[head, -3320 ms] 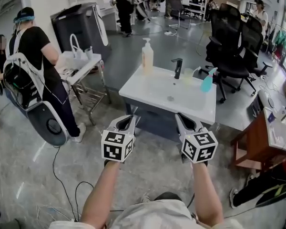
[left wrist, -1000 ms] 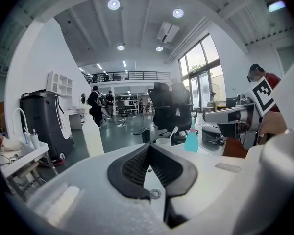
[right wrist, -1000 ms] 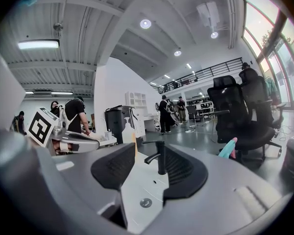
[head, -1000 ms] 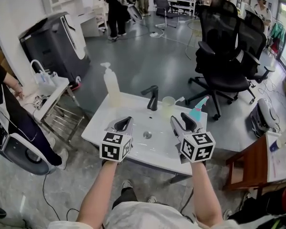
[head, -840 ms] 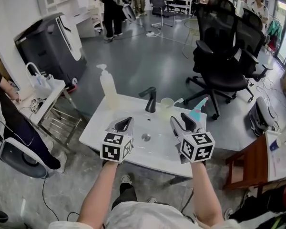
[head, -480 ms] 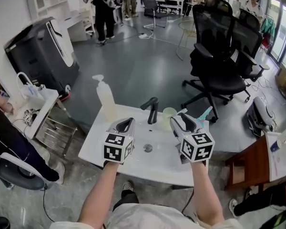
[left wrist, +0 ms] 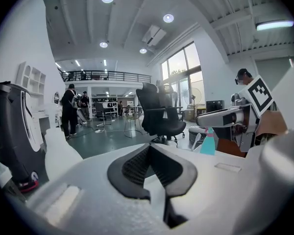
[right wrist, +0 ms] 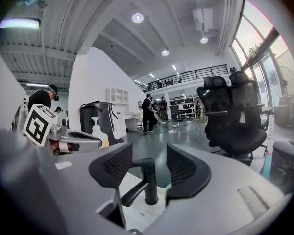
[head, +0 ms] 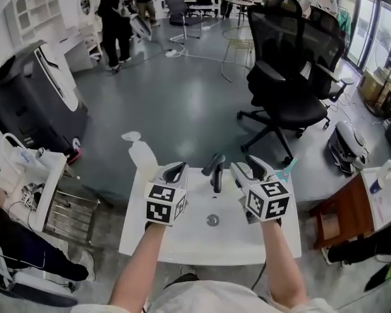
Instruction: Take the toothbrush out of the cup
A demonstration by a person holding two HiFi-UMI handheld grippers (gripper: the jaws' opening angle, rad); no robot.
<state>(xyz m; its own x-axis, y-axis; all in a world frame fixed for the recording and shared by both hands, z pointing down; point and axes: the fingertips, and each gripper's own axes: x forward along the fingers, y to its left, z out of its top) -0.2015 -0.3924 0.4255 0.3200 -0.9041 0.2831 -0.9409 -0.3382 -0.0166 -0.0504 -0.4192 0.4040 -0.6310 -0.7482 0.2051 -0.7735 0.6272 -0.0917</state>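
Observation:
A white washbasin with a black faucet lies under both grippers. In the head view the cup is hidden behind my right gripper; only a teal tip of the toothbrush shows to its right. The left gripper view shows that teal piece with a white stick beside it. My right gripper is open and its jaws are still opening. Nothing is between them; the faucet stands beyond the gap, with a pale rim just right of it. My left gripper hovers over the basin's left half, shut and empty.
A white pump bottle stands at the basin's back left corner. Black office chairs are behind the basin. A dark machine and a small cluttered table are to the left, and a wooden table to the right.
Both grippers have moved forward from the basin's near edge to over its bowl and faucet. The right jaws have spread wider. The cup has slipped behind the right gripper.

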